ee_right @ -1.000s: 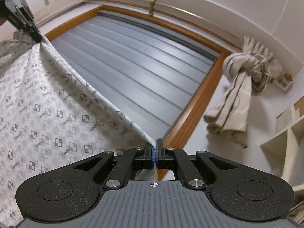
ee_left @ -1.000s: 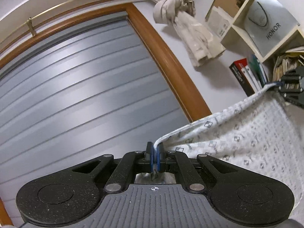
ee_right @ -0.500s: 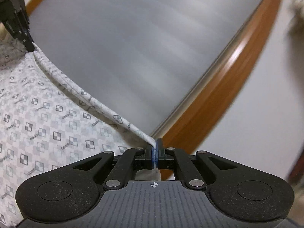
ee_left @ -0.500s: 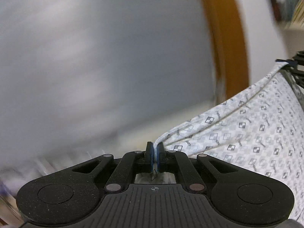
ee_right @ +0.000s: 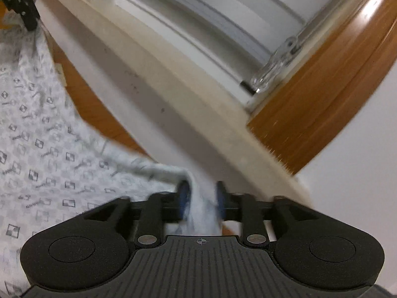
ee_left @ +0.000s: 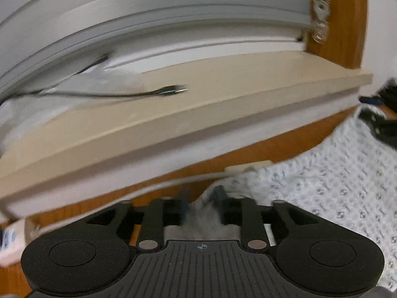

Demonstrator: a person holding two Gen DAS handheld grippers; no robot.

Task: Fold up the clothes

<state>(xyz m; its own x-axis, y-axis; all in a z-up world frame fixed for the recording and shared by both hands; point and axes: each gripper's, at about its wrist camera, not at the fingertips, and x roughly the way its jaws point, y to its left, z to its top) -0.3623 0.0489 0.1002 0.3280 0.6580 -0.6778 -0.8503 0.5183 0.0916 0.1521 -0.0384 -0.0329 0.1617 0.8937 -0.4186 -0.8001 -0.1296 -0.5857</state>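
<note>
Both grippers' jaws have just been opening: left gripper point(ee_left: 201, 200) and right gripper point(ee_right: 201, 195) stand apart, one patterned cloth point(ee_right: 37, 134) corner loose between each pair.

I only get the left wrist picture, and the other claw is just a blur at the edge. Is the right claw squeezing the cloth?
Observer: No. The right claw has just been opening. Its jaws stand apart, and the patterned cloth lies loose between them.
Child: Is the cloth tidy near that claw?
Observer: Not there. Right by the claw its edge is bunched into a thick roll, and further left in the right wrist view it spreads out flat.
</note>
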